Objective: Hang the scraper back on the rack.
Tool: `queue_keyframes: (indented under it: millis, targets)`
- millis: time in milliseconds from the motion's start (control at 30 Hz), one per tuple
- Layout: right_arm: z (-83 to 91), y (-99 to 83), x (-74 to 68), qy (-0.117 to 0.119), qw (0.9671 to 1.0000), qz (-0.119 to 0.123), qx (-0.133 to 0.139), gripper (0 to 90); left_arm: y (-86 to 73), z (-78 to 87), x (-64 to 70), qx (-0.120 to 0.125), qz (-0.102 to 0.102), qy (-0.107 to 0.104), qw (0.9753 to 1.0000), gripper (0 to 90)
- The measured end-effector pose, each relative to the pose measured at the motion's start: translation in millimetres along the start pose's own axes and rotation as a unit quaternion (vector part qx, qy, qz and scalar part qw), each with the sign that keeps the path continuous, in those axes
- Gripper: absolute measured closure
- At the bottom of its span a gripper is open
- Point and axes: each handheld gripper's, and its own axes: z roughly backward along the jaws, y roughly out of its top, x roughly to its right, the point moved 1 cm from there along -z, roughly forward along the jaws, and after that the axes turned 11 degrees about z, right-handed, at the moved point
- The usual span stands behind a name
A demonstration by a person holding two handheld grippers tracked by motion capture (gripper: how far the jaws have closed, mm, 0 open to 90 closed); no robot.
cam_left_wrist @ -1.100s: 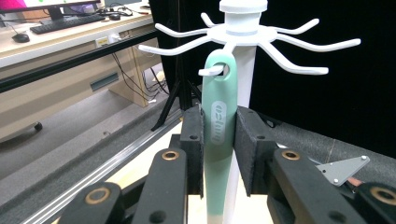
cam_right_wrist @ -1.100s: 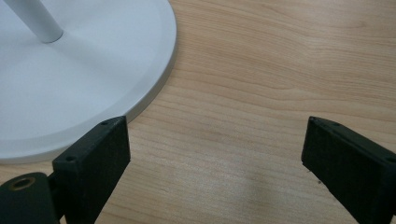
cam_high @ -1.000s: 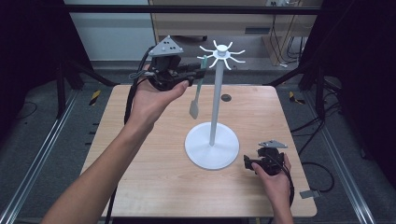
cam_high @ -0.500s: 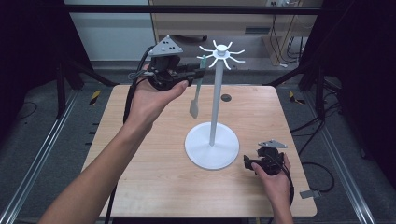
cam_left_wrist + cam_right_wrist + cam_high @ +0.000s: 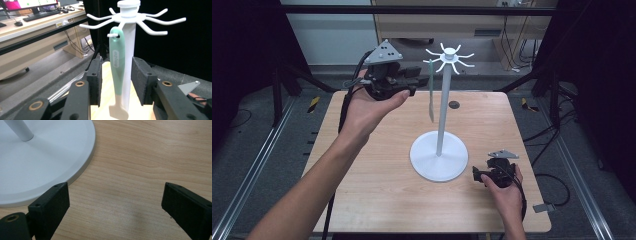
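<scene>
Resting low on the table [image 5: 377,200] beside the stand's base [image 5: 37,162], the right gripper [image 5: 115,202] gapes wide and empty; farther off, the left gripper [image 5: 116,82] stands open around the hanging spatula [image 5: 117,65], untouching; best withdraw straight back, leaving the hook [image 5: 112,35] undisturbed.

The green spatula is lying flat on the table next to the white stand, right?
Not quite. The spatula is not on the table; it hangs from a hook of the white stand, between the open left claw jaws. The left gripper view shows it.
</scene>
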Motion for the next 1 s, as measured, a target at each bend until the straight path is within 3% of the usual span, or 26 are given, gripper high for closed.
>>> queue_keyframes:
  millis: [133, 267, 467, 633, 767, 800, 933, 967, 1000]
  targets:
    - [-0.1, 0.4, -0.5, 0.0, 1.0, -0.001, 0.0, 8.2, -5.7, 4.9, -0.5, -0.002, -0.007, 0.004, 1.0, 53.7]
    - [-1.2, 0.3, -0.8, 0.0, 1.0, 0.002, -0.003, 8.1, -13.7, 7.1, -0.9, -0.009, -0.006, -0.009, 0.9999, 46.4]
    - [0.3, -0.1, 0.4, -0.003, 1.0, 0.001, 0.0, 8.1, -24.1, 6.6, -0.9, -0.017, 0.004, -0.012, 0.9998, 26.1]
    - [0.8, 0.1, 1.1, -0.004, 1.0, -0.001, 0.003, 8.0, -30.8, 6.5, 1.0, -0.027, 0.008, -0.012, 0.9995, 15.9]
    - [1.0, 0.1, 1.0, -0.003, 1.0, 0.0, 0.002, 8.1, -37.9, 10.3, 4.0, -0.033, 0.014, -0.016, 0.9992, 12.0]
    - [0.9, -0.1, 1.0, -0.004, 1.0, 0.0, 0.002, 8.0, -39.5, 10.5, 3.1, -0.03, 0.005, -0.01, 0.9995, 11.4]
    - [1.7, -0.2, 1.1, -0.005, 1.0, -0.004, 0.002, 8.0, -50.2, 13.2, 4.3, -0.033, 0.003, -0.007, 0.9994, 9.9]
    - [1.8, -0.3, 1.2, -0.005, 1.0, -0.004, 0.003, 8.0, -51.4, 13.2, 2.7, -0.025, -0.014, -0.004, 0.9996, 9.4]
    - [1.6, -0.3, 1.3, -0.005, 1.0, -0.003, 0.002, 8.0, -55.3, 15.1, 4.7, -0.033, -0.001, -0.005, 0.9994, 9.1]
